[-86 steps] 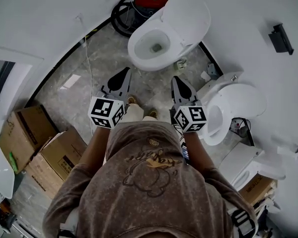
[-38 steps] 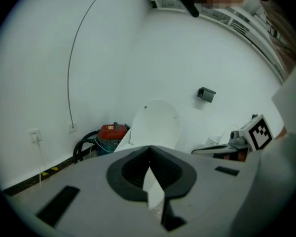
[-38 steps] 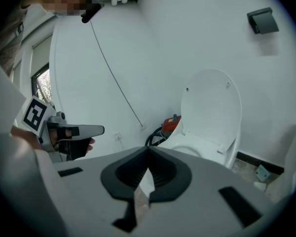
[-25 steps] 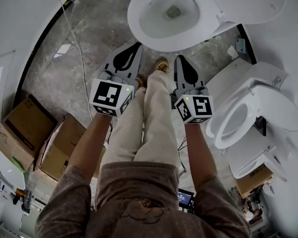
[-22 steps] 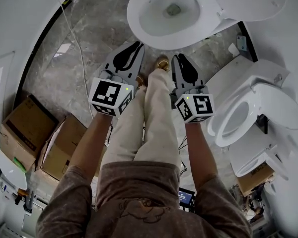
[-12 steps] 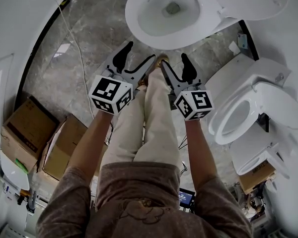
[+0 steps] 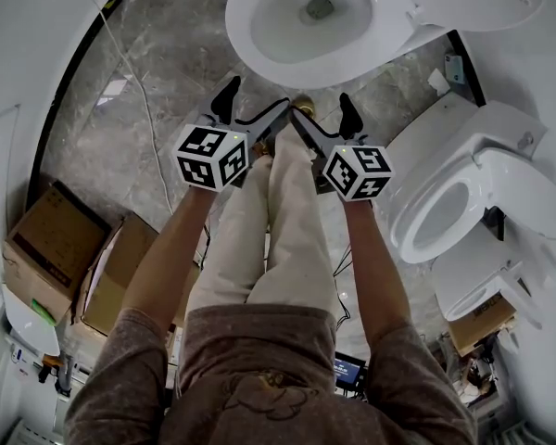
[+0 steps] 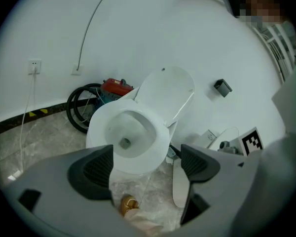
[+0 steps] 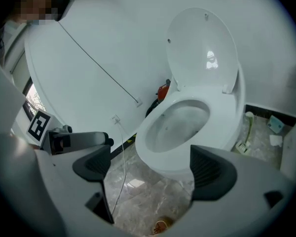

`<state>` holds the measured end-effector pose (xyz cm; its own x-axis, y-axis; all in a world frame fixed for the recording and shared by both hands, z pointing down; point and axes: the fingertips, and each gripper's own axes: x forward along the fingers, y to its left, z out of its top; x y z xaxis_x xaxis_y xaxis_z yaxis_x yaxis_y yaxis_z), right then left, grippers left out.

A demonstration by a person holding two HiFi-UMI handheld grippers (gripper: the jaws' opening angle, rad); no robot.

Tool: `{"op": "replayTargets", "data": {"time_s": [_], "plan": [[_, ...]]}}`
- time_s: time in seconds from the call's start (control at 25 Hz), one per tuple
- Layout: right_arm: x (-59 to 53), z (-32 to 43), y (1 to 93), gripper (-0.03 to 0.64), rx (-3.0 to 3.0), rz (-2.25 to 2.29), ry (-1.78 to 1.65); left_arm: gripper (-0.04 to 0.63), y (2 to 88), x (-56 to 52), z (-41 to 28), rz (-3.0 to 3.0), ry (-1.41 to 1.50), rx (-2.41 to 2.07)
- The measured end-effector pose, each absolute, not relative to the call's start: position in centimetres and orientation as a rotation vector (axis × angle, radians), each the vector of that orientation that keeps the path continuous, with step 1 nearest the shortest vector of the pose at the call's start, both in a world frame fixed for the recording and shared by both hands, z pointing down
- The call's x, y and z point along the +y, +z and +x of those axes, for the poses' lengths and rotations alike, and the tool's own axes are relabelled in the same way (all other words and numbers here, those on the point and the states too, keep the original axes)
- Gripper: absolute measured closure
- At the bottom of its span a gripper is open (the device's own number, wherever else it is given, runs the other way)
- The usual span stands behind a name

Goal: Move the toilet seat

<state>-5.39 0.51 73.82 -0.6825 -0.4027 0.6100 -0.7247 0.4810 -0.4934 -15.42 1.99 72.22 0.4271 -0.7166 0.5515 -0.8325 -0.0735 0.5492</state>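
Note:
A white toilet (image 7: 259, 54) stands at the top of the head view. Its seat ring (image 8: 158, 132) lies flat on the bowl and its lid (image 9: 202, 48) stands raised against the wall. Both grippers hang in front of the bowl's near edge, apart from it. My left gripper (image 7: 257, 100) is open, and the left gripper view shows only floor and bowl past its pads (image 8: 96, 169). My right gripper (image 7: 321, 109) is open as well, with nothing between its pads (image 9: 209, 169). The jaws of both have just been opening.
A second toilet (image 7: 445, 211) with an open seat stands at the right. Cardboard boxes (image 7: 46, 239) sit at the left. A cable (image 7: 144, 109) runs over the marble floor. A black hose coil (image 8: 81, 107) and a red machine (image 8: 116, 87) lie behind the toilet. The person's shoe (image 7: 303, 108) is between the grippers.
Both grippers were shut a second ago and now stand wide open. They have sunk lower and come closer to the bowl's front edge.

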Motion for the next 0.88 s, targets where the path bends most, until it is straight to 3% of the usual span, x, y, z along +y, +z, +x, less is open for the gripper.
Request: {"op": "replayTargets", "data": {"time_s": [0.88], "plan": [[-0.7, -4.6, 83.4, 0.123, -2.159, 0.963, 1.175, 0.175, 84.0, 0.0, -15.3, 1.64, 0.304, -1.275]]}}
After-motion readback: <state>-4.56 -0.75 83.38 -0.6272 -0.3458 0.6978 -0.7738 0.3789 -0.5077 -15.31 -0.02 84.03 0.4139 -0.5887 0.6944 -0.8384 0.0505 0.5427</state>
